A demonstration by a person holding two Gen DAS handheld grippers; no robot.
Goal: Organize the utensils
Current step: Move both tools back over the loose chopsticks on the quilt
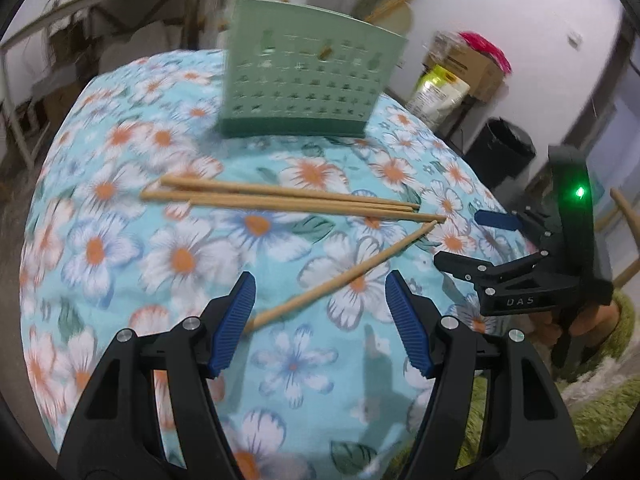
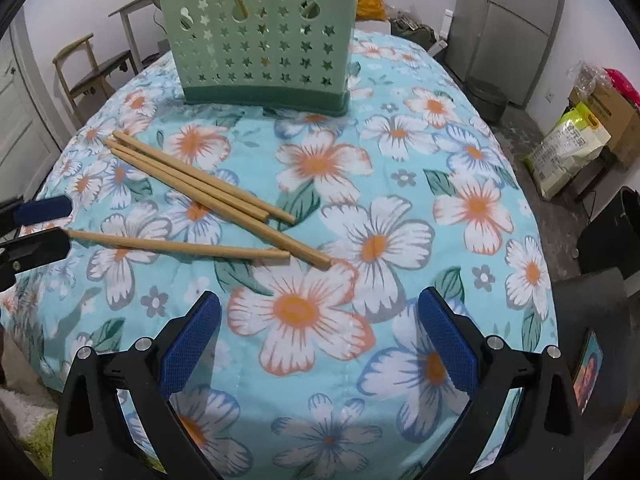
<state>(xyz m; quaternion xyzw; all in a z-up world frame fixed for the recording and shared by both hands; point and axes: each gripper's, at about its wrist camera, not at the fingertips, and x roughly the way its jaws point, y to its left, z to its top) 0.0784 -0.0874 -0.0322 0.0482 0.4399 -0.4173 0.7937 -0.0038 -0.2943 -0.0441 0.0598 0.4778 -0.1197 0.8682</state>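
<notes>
Left gripper (image 1: 320, 320): jaws standing apart, straddling one wooden chopstick's (image 1: 344, 278) end, pads not pressing.
Right gripper (image 2: 320, 344): gaping wide, empty.
Three wooden chopsticks (image 2: 208, 184): lying at ten o'clock.
Green perforated plastic holder (image 2: 264, 44): standing at twelve o'clock.

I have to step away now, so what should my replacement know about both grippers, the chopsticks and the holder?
Left gripper: open, low over the flowered tablecloth, its jaws either side of the thick end of the lone wooden chopstick; not gripped yet.
Right gripper: open and empty, above bare cloth, short of the chopsticks.
Three more wooden chopsticks lie bunched together beside the lone one, all flat on the cloth.
Green perforated plastic utensil holder stands upright at the far side; at least one stick already shows inside.
Done: little visible. Left: all four chopsticks into the holder.
</notes>
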